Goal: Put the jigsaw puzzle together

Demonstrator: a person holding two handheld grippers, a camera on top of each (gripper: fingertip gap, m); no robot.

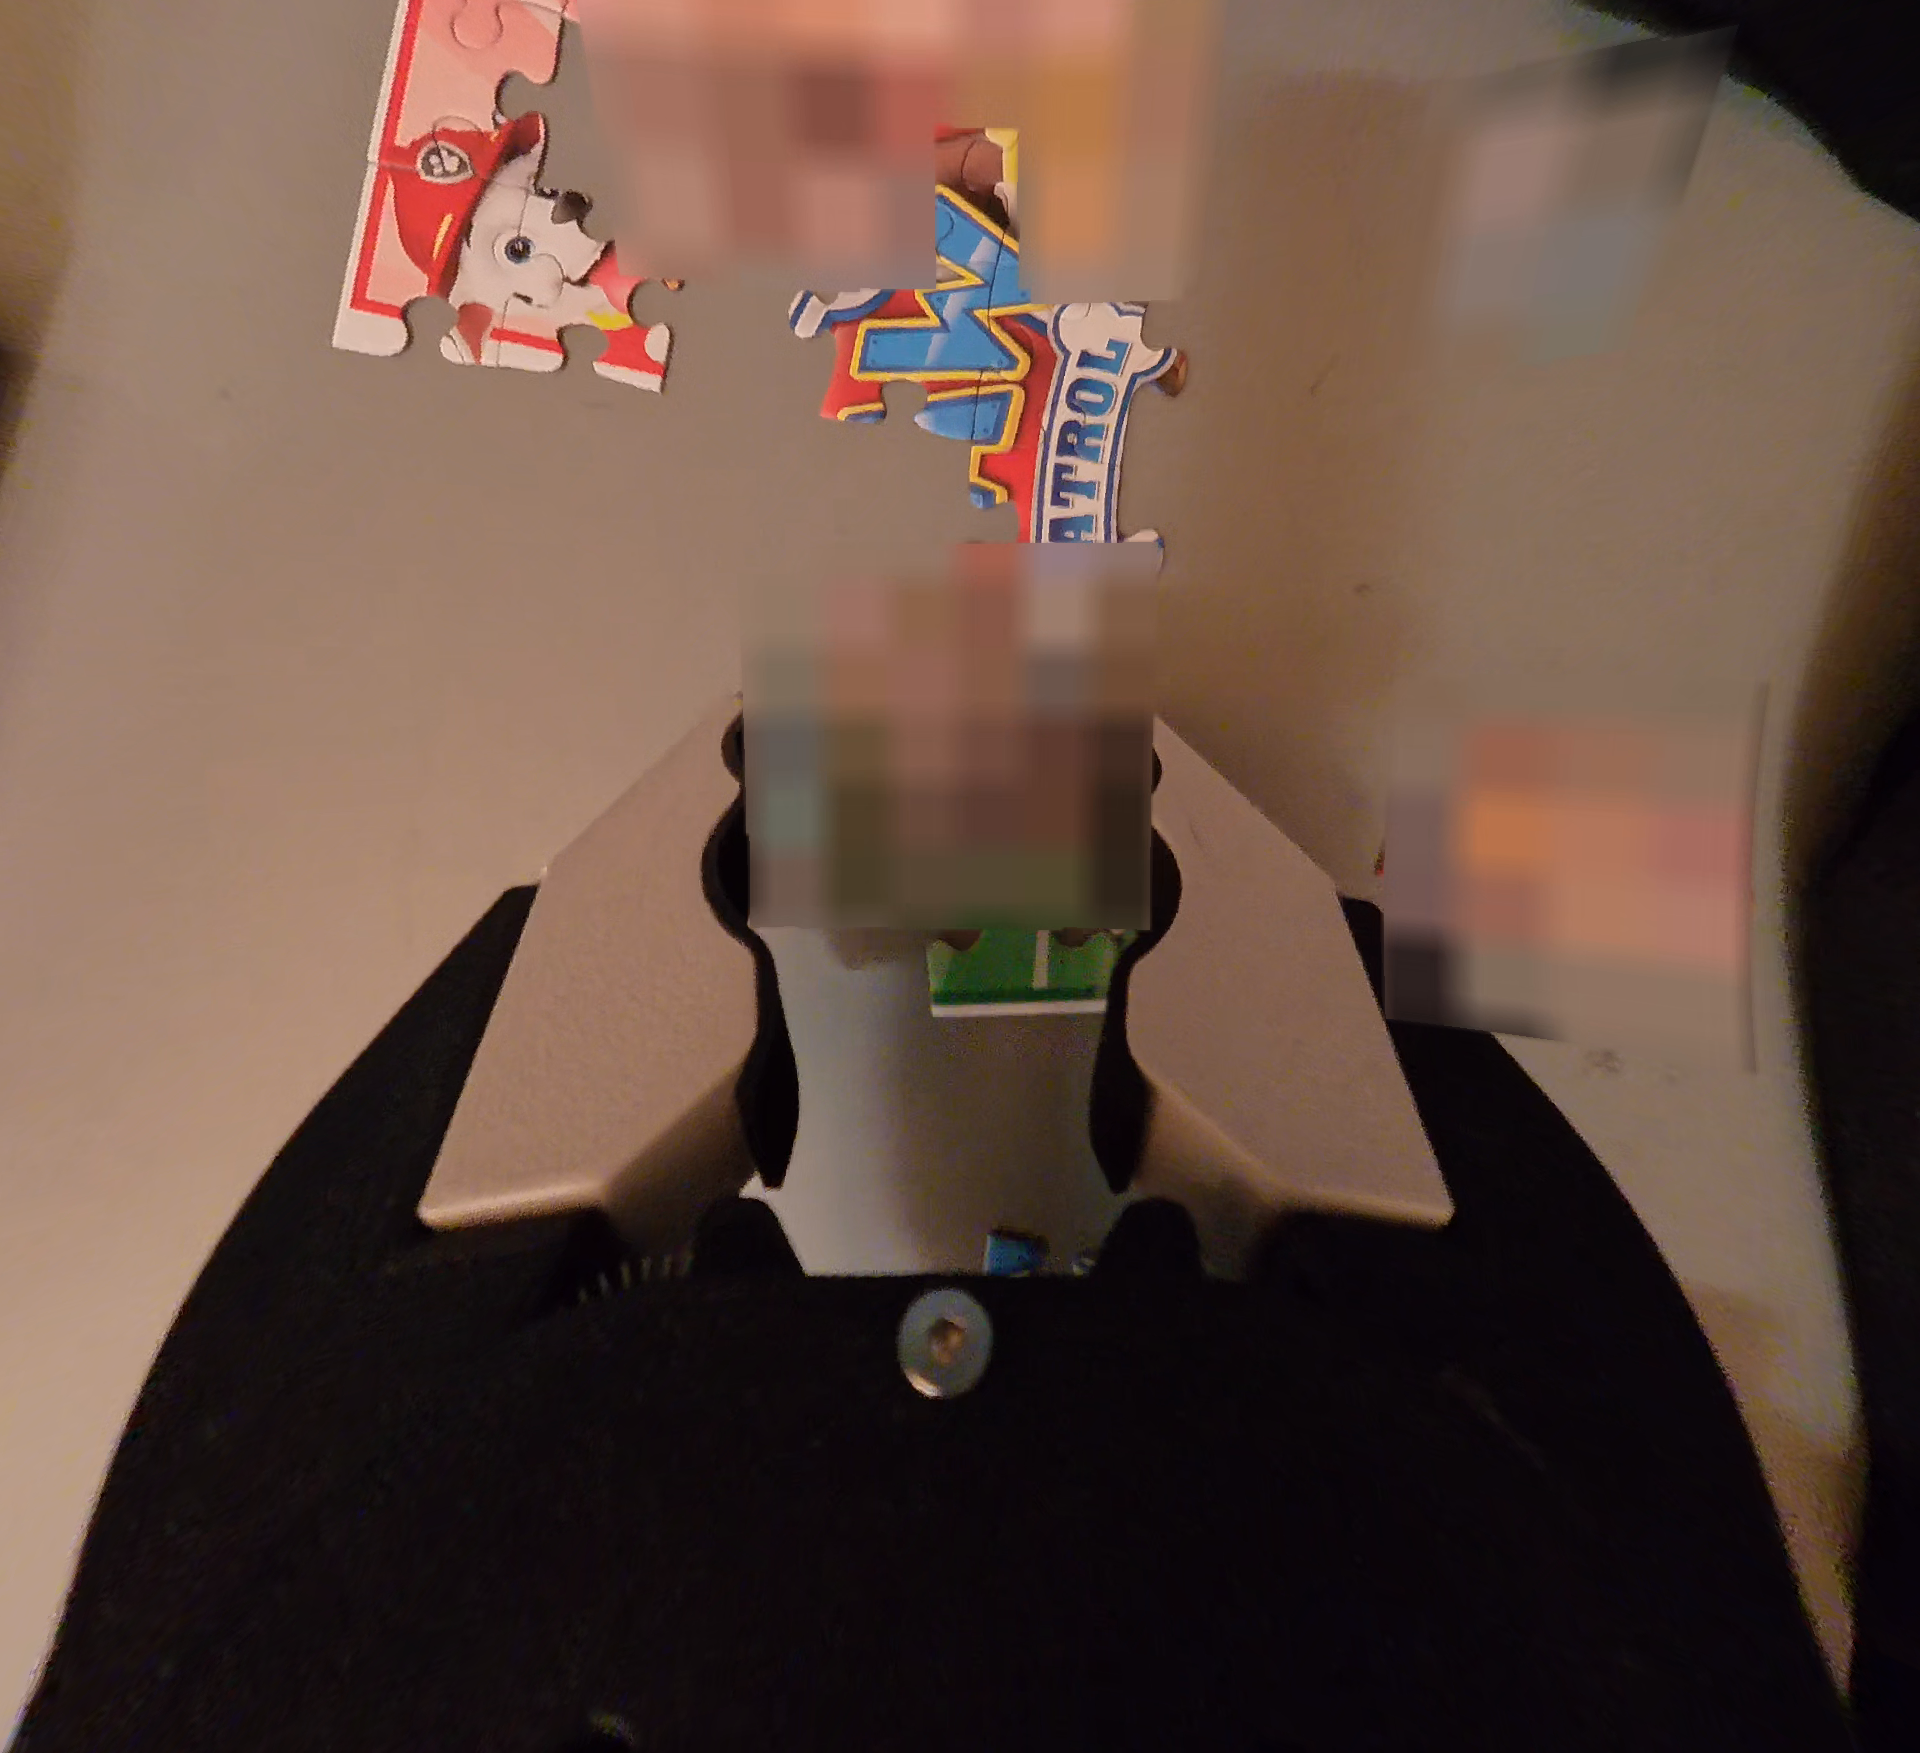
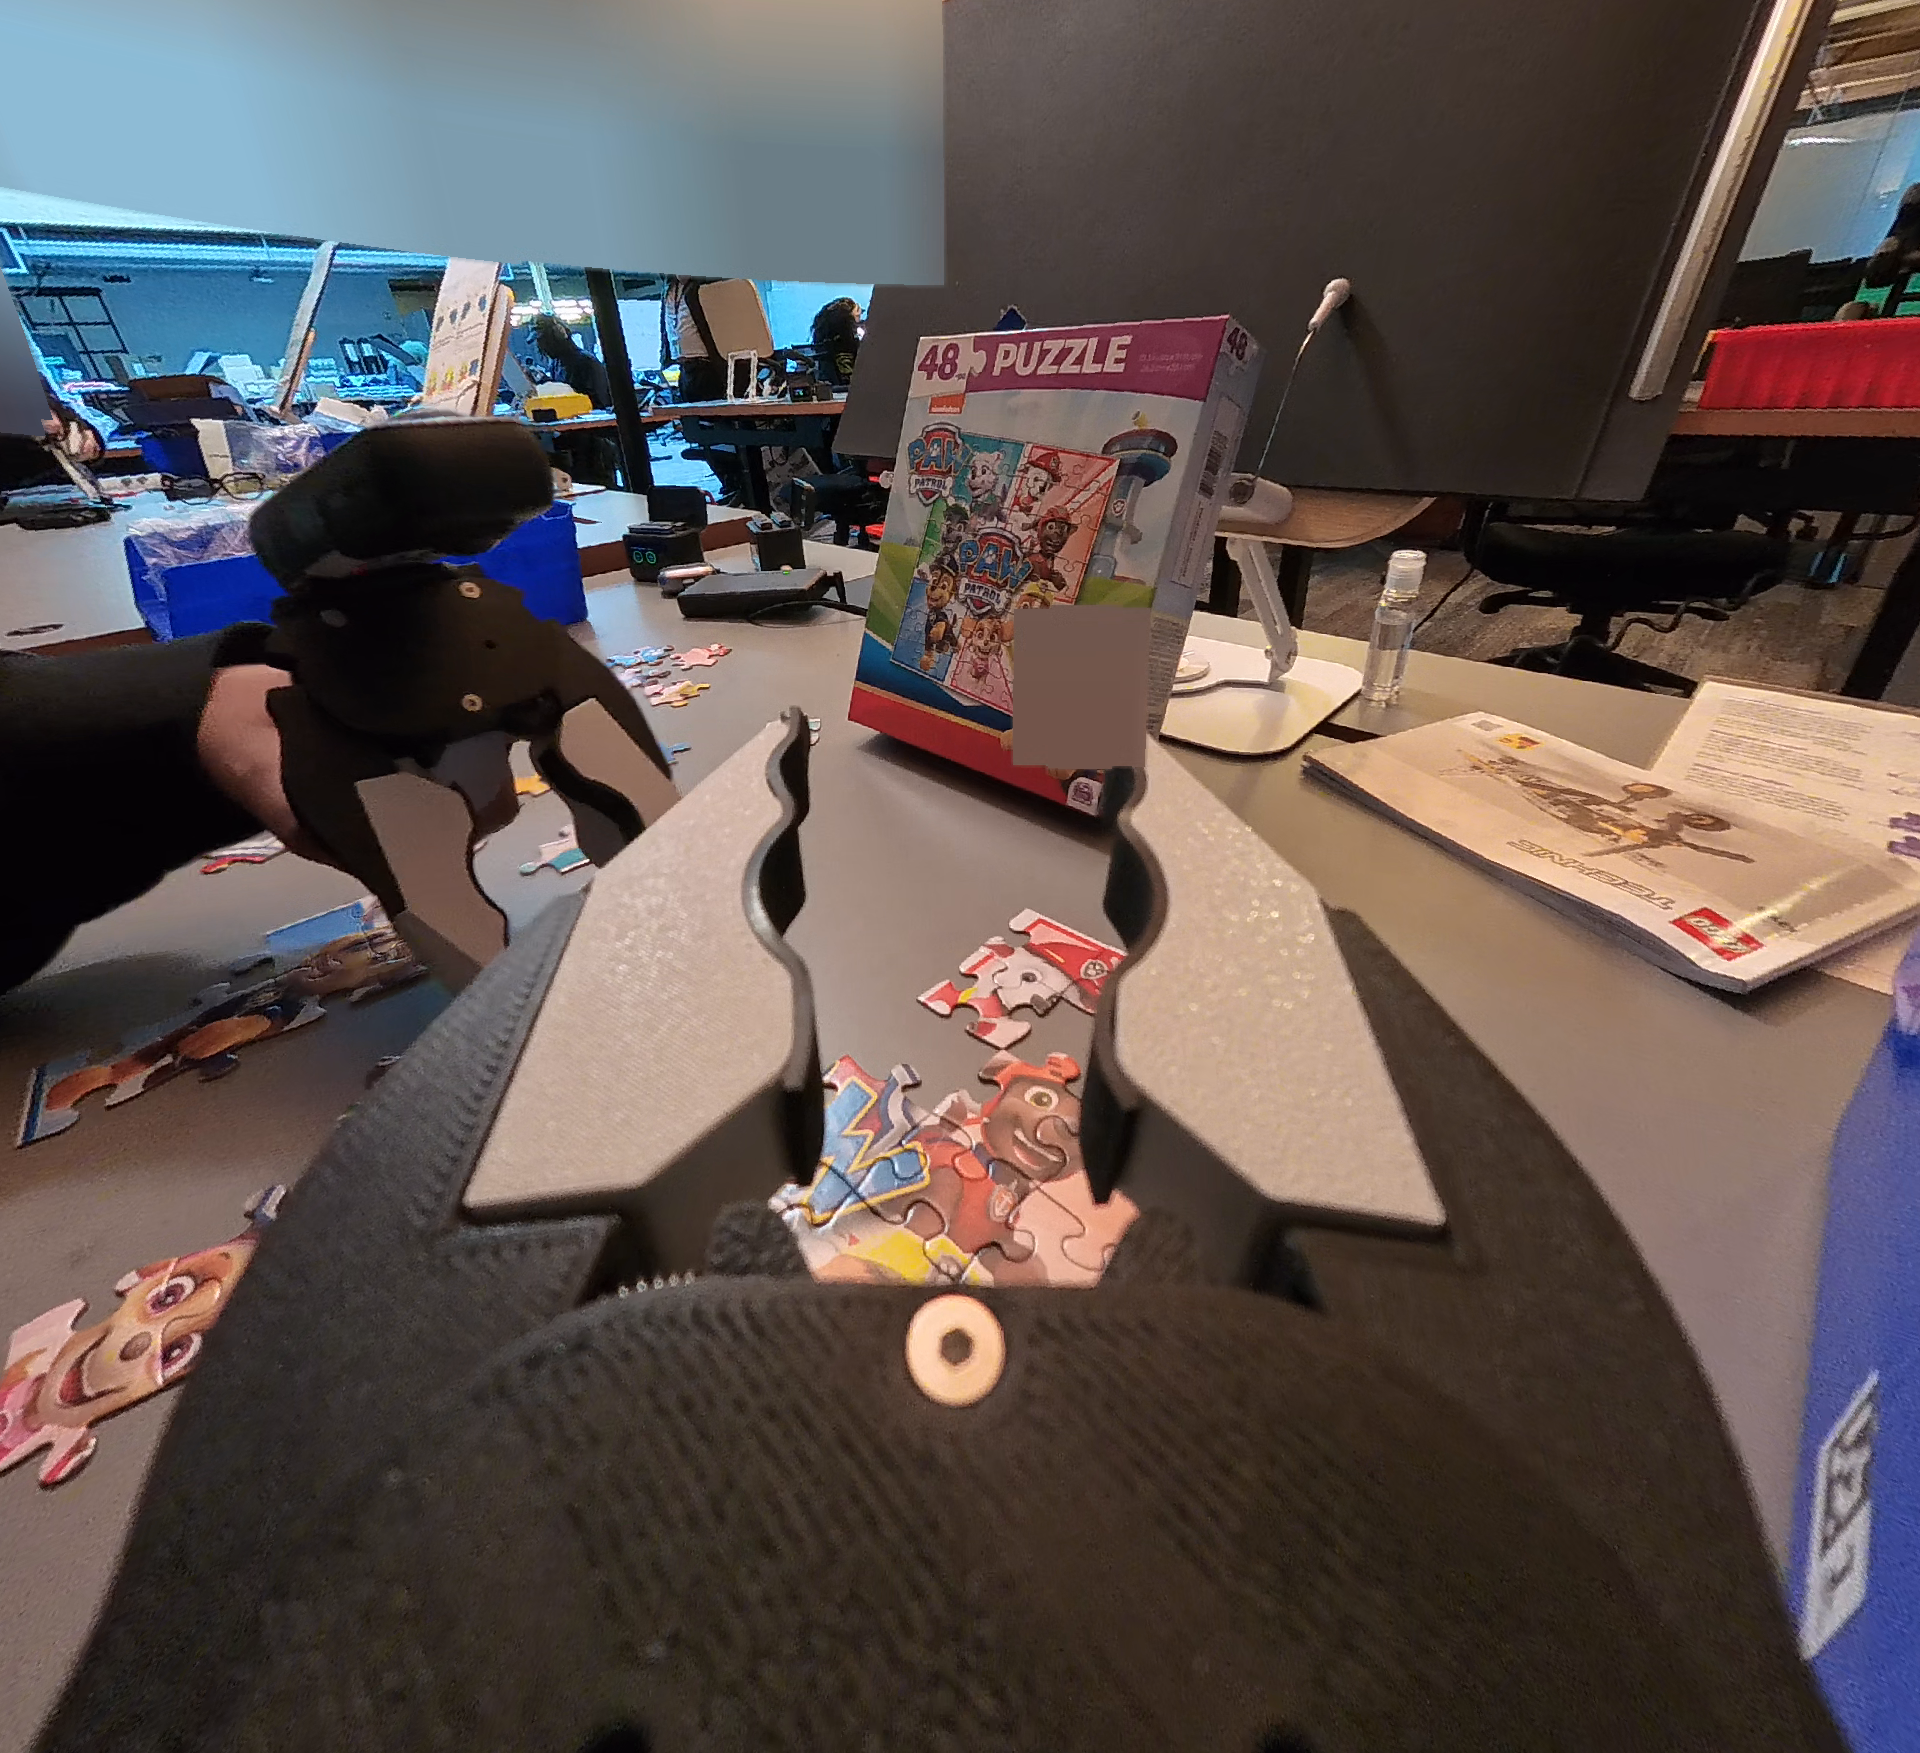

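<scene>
The left gripper, held in a hand, pointed down at the grey table over joined puzzle pieces; whether it gripped anything could not be told. The right gripper hung open and bare above an assembled puzzle section, the puzzle box upright beyond, a booklet farther right.

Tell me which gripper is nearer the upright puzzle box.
Right. The right gripper points at the puzzle box, its open fingertips just short of its base; the left gripper hangs farther off to the left, over loose pieces.
</scene>
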